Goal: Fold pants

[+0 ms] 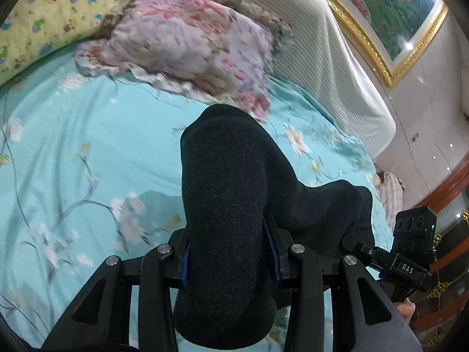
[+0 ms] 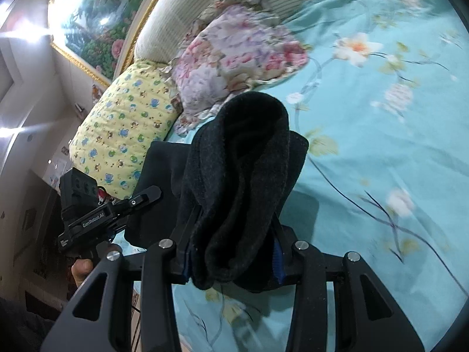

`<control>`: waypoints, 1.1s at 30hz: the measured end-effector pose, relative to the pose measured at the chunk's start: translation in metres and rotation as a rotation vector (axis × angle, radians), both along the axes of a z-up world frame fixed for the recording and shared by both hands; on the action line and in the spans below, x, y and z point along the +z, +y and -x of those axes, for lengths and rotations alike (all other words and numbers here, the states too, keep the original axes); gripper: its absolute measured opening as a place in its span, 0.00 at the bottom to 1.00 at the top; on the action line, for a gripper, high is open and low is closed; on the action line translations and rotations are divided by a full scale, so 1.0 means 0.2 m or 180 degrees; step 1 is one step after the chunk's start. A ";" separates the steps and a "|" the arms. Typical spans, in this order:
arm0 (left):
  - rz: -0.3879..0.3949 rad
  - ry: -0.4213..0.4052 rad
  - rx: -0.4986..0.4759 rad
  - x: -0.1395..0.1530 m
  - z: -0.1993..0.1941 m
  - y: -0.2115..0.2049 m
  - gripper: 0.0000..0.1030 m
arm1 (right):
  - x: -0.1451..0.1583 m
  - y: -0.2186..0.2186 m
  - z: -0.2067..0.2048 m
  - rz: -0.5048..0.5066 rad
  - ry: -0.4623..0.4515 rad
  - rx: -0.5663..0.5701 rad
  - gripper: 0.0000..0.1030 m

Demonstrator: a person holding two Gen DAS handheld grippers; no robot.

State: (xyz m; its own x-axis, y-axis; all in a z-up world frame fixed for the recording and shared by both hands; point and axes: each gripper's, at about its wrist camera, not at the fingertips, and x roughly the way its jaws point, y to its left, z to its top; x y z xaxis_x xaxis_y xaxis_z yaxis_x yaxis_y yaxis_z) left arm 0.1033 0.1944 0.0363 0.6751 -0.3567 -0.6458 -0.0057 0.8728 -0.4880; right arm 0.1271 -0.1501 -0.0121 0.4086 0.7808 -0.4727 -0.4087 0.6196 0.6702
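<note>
My left fingers (image 1: 231,252) and right fingers (image 2: 231,252) each clamp the dark pants (image 1: 225,193), bed (image 1: 88,152) beyond them.

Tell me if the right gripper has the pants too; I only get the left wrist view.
Observer: Yes, the right gripper is shut on a thick bunch of the pants.
Operator: Does cloth hang below it?
Observer: Only a short end droops under the jaws; bare bedsheet shows beneath.
Operator: How does the bunch sit?
Observer: Doubled over, with a fuzzy fold arching up ahead of the blue pads.
</note>
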 end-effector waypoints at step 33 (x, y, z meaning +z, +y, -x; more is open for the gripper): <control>-0.0001 0.0264 0.0426 -0.28 -0.17 0.34 0.61 | -0.21 0.28 -0.42 0.0201 0.0172 0.0194 0.58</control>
State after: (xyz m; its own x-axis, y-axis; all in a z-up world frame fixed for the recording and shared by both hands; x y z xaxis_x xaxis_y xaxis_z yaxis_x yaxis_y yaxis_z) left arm 0.1375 0.2617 -0.0199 0.6609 -0.2671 -0.7014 -0.1621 0.8617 -0.4809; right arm 0.2116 -0.0943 -0.0551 0.3337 0.7715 -0.5417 -0.4113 0.6362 0.6527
